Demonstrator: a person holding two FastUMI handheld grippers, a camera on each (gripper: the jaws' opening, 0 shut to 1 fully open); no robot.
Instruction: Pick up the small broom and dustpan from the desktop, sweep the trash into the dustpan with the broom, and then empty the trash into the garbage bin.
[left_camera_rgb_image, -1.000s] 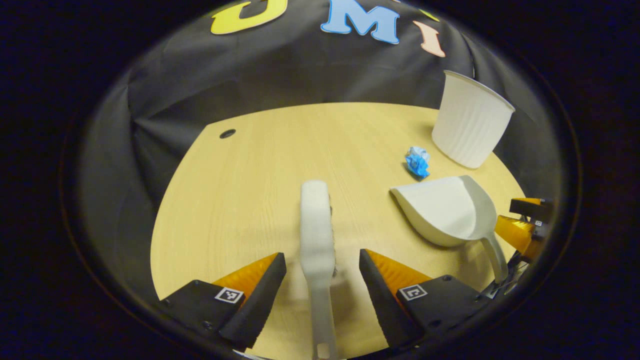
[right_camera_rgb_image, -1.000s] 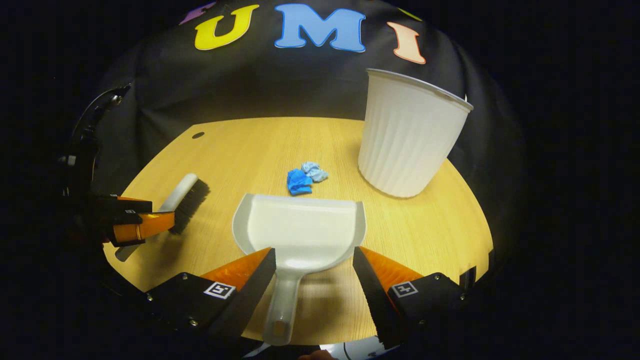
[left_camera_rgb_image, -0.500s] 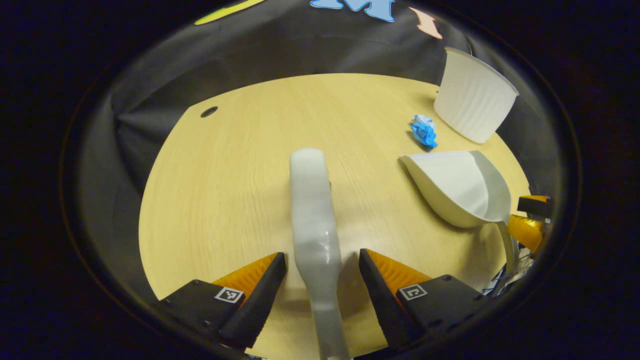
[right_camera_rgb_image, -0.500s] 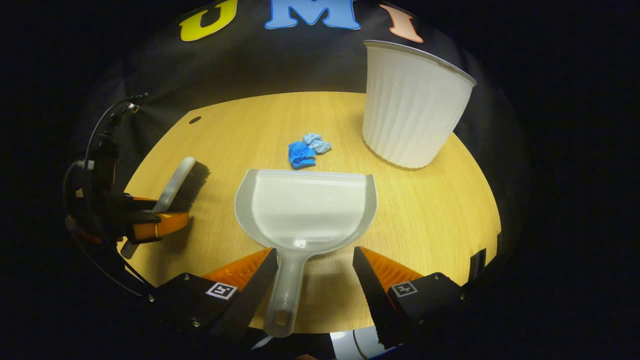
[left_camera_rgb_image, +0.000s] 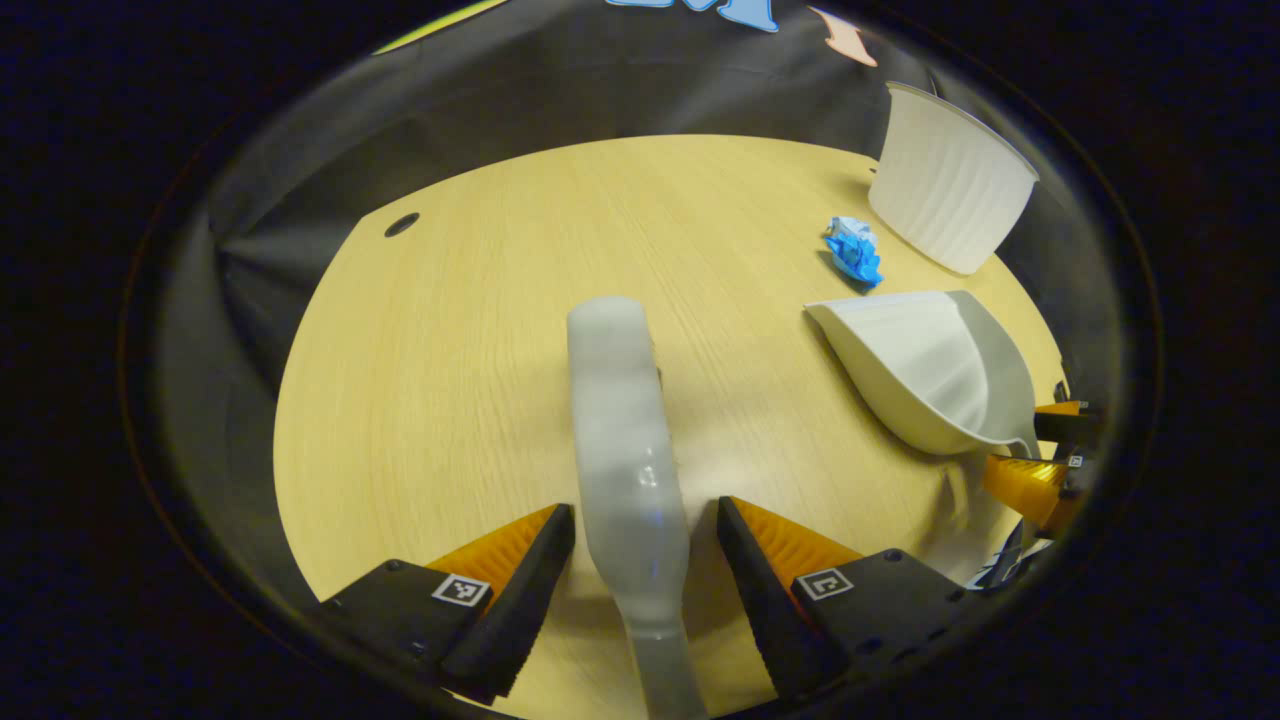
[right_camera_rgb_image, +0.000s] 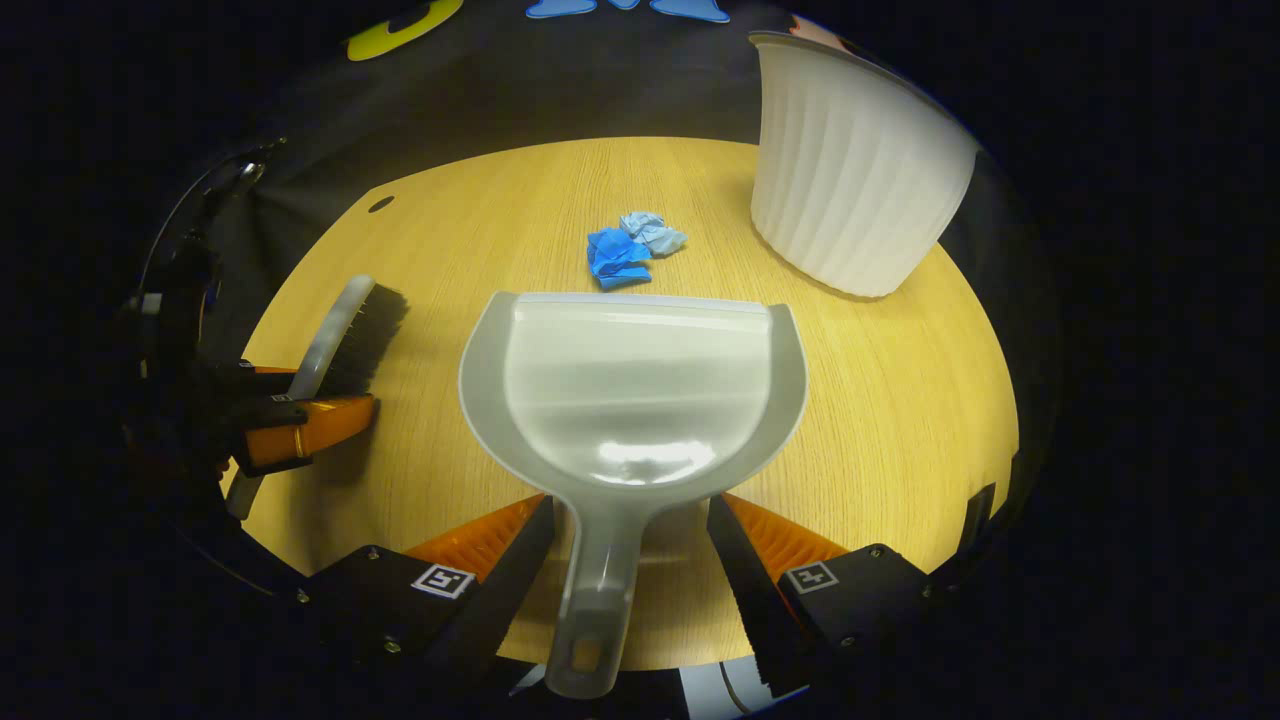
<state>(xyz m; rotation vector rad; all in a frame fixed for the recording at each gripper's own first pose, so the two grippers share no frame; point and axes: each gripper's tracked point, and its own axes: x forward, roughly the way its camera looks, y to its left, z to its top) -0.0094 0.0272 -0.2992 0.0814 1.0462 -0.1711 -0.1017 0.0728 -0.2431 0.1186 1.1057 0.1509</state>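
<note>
Since the earlier frames both cameras have closed in: the dustpan (right_camera_rgb_image: 640, 390) now looms larger in the right gripper view and the broom (left_camera_rgb_image: 625, 450) back sits nearer in the left gripper view. Left gripper view, left to right: cable hole (left_camera_rgb_image: 401, 224) upper left of the desktop (left_camera_rgb_image: 450, 380); left gripper (left_camera_rgb_image: 645, 560) at bottom centre, jaws open, one finger either side of the broom handle with gaps visible; dustpan mid right; blue crumpled trash (left_camera_rgb_image: 853, 250) above it; white garbage bin (left_camera_rgb_image: 950, 180) upper right; the other gripper at the right edge by the dustpan handle. Right gripper view, left to right: left gripper at the left edge straddling the broom, black bristles (right_camera_rgb_image: 365, 325) facing right; dustpan in the centre, mouth toward the trash, which lies just beyond its front lip, apart from it; right gripper (right_camera_rgb_image: 630, 565) at bottom centre, jaws open, flanking the dustpan handle, not pressing; bin upper right, standing on the desktop, well apart from the trash
</note>
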